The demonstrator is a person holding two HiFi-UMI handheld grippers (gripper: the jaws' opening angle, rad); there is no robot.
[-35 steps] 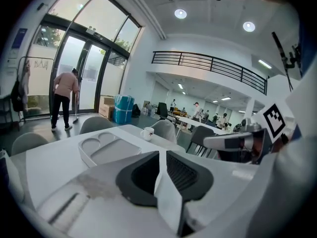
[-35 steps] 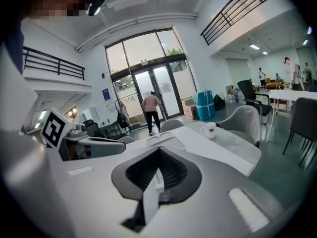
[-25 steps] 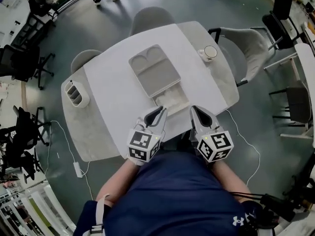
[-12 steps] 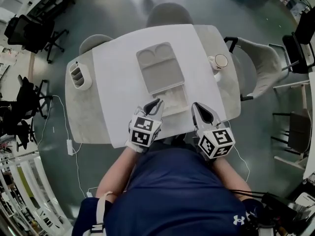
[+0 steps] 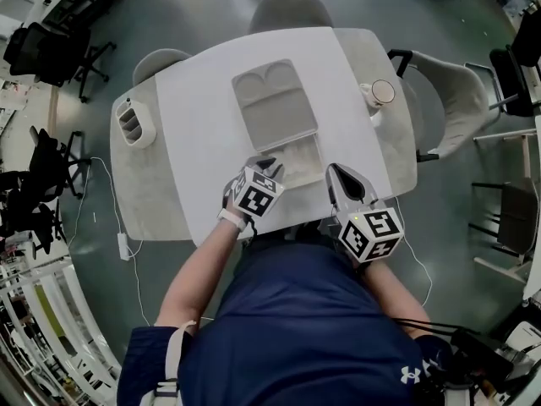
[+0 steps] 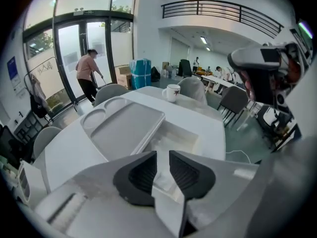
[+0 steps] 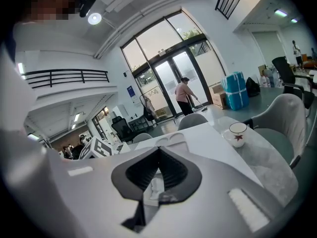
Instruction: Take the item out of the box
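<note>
A shallow grey box (image 5: 301, 162) lies open on the white table, its flat lid (image 5: 274, 106) folded back on the far side. Something pale and crumpled lies inside the box (image 6: 174, 137); what it is cannot be told. My left gripper (image 5: 271, 167) hangs over the box's near left corner, and its jaws are opening. In the left gripper view, the left gripper (image 6: 162, 156) has nothing between its pads. My right gripper (image 5: 336, 174) stays at the table's near edge, just right of the box. The right gripper (image 7: 158, 151) is shut with its tips touching.
A white mug (image 5: 382, 92) stands at the table's far right corner. A grey divided holder (image 5: 133, 126) sits at the left end. Grey chairs (image 5: 291, 8) ring the table and a cable (image 5: 127, 245) trails on the floor. A person (image 6: 89, 71) stands by glass doors.
My left gripper has moved forward from the table's near edge to the box's near left corner. Its jaws stand wider than before. The right gripper has hardly moved.
</note>
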